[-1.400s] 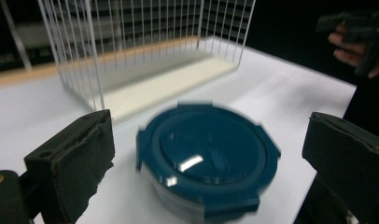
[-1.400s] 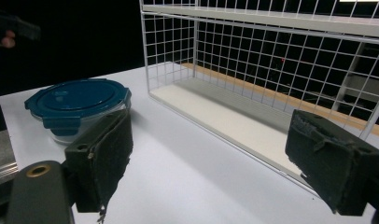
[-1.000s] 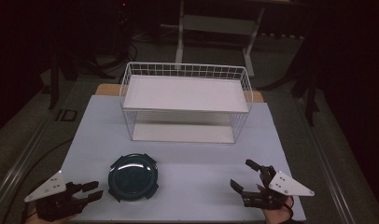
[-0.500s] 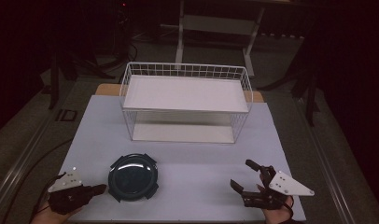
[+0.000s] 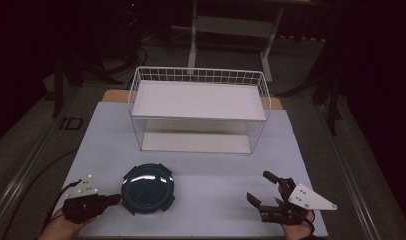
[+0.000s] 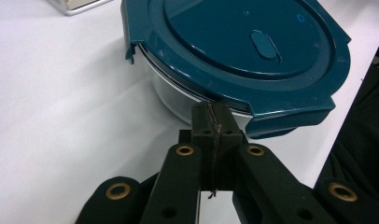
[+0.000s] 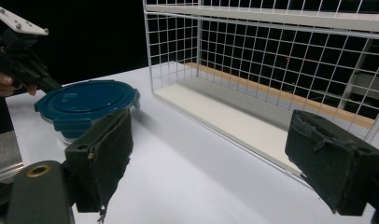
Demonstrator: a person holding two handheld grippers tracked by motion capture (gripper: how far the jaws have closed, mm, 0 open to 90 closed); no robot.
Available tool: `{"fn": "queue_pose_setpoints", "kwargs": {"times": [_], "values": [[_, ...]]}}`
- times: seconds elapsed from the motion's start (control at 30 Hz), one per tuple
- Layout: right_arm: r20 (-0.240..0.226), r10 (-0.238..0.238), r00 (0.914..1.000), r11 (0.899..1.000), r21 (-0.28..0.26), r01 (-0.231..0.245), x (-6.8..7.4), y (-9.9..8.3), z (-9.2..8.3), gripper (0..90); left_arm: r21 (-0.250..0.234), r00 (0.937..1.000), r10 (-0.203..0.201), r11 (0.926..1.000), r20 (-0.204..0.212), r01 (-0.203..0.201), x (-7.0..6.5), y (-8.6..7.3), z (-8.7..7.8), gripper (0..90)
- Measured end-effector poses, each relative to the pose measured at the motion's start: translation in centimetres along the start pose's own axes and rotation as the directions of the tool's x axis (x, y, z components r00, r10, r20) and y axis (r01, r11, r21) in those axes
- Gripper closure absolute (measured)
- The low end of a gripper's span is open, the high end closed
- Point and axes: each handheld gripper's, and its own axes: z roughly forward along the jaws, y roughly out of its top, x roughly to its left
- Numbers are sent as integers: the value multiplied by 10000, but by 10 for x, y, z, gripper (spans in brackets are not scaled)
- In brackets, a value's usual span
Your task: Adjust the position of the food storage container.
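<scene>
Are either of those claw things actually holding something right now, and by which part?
Neither holds anything. The left gripper is shut with its tips against the container under the lid's rim; the right gripper is open.

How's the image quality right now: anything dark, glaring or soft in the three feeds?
High view: the table is lit, the room behind it dark, the left gripper dim against the sleeve. Left gripper view: the lid is sharp with soft sheen, the table washes out white, and the shut jaws are slightly soft. Right gripper view: the near pads are blurred, the rack clear, with black behind it.
</scene>
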Motion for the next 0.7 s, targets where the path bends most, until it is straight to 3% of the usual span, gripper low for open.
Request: {"fn": "queue_pose_setpoints", "kwargs": {"times": [0.13, 0.3, 0.37, 0.5, 0.7], "values": [[0, 12, 10000, 10000, 9, -12, 0, 0, 0, 148, 23, 9988, 167, 9999, 465, -168, -7, 7, 11, 895], [-16, -14, 10000, 10000, 34, 14, 0, 0, 1, 148, 197, 9973, 574, 9981, 468, -584, -11, 13, 15, 895], [-29, -19, 10000, 10000, 18, 19, 0, 0, 0, 148, -35, 9992, 366, 9993, 161, -365, 3, 13, 13, 894], [-33, 8, 10000, 10000, 30, -8, 0, -1, 0, 147, 123, 9988, 306, 9995, -382, -301, 21, 20, 17, 895], [-63, 53, 10000, 10000, 41, -53, 0, -1, 1, 148, 130, 9988, 264, 9996, -409, -259, 36, 32, 31, 895]]}}
